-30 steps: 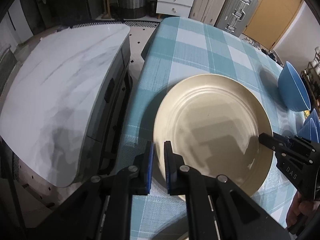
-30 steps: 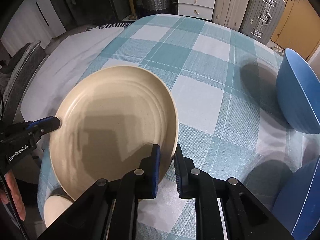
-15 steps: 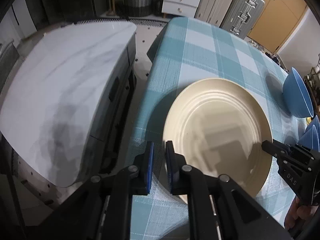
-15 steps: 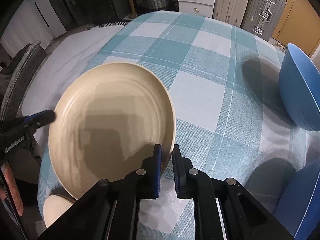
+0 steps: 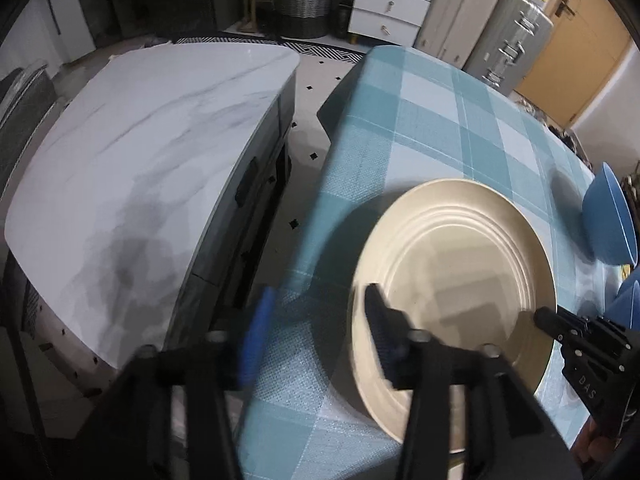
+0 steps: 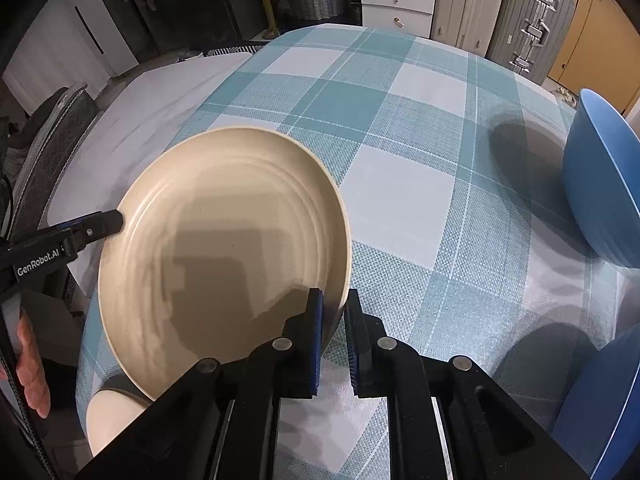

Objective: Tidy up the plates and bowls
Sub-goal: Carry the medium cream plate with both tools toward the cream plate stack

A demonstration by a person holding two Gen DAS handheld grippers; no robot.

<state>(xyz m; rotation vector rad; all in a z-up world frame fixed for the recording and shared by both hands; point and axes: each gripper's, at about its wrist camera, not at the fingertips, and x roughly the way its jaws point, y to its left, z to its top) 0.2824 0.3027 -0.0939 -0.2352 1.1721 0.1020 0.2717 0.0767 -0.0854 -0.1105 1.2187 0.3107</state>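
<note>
A cream ribbed plate [image 5: 460, 280] [image 6: 224, 248] is held tilted above the checked tablecloth [image 6: 400, 200]. The plate's right rim sits clamped in my right gripper [image 6: 334, 316], which is shut on it; its tip also shows in the left wrist view as the right gripper [image 5: 546, 316]. My left gripper [image 5: 318, 332] is at the opposite rim with its jaws opening; the rim lies between the blurred fingers without being pressed. Its tip appears as the left gripper [image 6: 108, 222] in the right wrist view. A blue bowl [image 6: 600, 184] [image 5: 608, 220] stands at the right.
A second blue bowl [image 6: 600, 400] sits at the near right. A cream dish [image 6: 108, 416] lies under the plate's near edge. A marble-topped cabinet [image 5: 140, 160] stands left of the table across a floor gap. Suitcases [image 5: 508, 32], drawers and a basket line the back.
The left gripper's jaws have spread apart from their shut grip on the plate's rim. The plate stays in the right gripper, barely moved.
</note>
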